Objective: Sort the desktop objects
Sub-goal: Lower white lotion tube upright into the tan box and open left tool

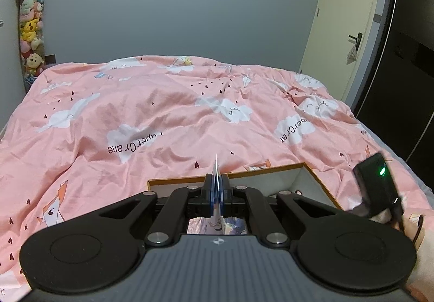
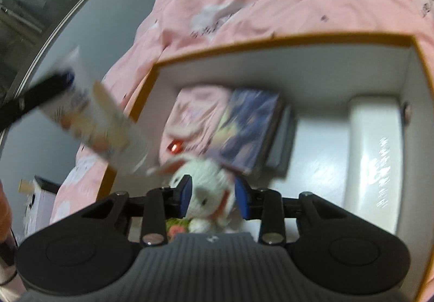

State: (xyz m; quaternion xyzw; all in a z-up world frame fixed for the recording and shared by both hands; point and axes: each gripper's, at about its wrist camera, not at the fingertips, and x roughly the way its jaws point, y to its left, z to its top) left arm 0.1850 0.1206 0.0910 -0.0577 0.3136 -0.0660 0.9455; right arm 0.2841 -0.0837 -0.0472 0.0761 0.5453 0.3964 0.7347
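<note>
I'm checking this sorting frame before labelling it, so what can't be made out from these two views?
- Left wrist view: the thin printed card in the left gripper shows edge-on; its picture is unreadable.
- Left wrist view: the gripper body hides most of the orange-rimmed cardboard box.
- Right wrist view: motion blur leaves it unclear whether the right gripper presses the white plush toy.
- Right wrist view: the box's books have unreadable covers.

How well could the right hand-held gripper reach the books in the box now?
Probably not yet. The box is open and nothing covers the books, but the right hand-held gripper already grips a plush toy, which fills its jaws.
</note>
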